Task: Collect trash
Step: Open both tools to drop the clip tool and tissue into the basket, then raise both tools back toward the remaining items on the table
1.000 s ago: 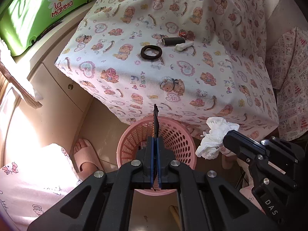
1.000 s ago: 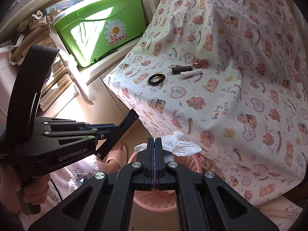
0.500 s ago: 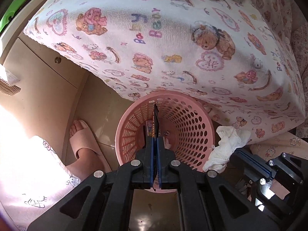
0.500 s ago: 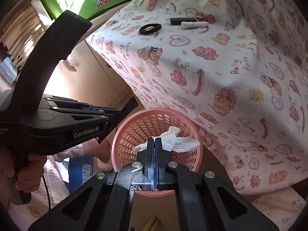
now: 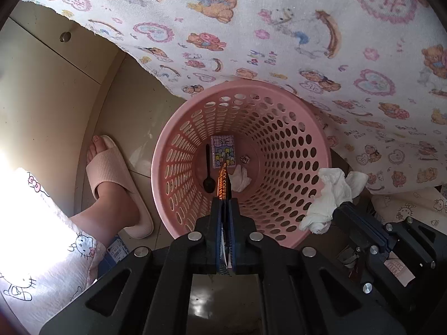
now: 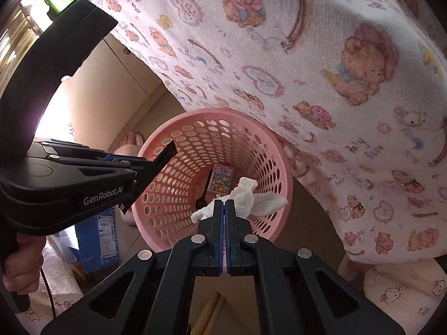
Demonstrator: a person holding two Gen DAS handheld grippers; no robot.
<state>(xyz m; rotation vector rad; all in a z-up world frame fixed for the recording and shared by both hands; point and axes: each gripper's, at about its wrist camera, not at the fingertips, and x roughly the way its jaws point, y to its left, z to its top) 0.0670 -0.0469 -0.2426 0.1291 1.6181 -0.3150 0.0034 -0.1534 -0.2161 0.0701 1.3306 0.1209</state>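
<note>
Left gripper point(image 5: 225, 203) clamped on our coffee sachet point(image 5: 223, 178), over the pink basket point(image 5: 315, 150) | right gripper point(image 6: 222, 205) pinching our crumpled tissue point(image 6: 245, 195) at the basket's 3 o'clock rim | only left view shows the second tissue point(image 5: 240, 177) inside | only right view shows the blue box point(image 6: 97, 240) at 9 o'clock.

Teddy-print cloth point(image 5: 279, 42) hangs over beige cabinet point(image 5: 42, 89); foot in pink slipper point(image 5: 111, 178) nr blue box point(image 6: 97, 237).
</note>
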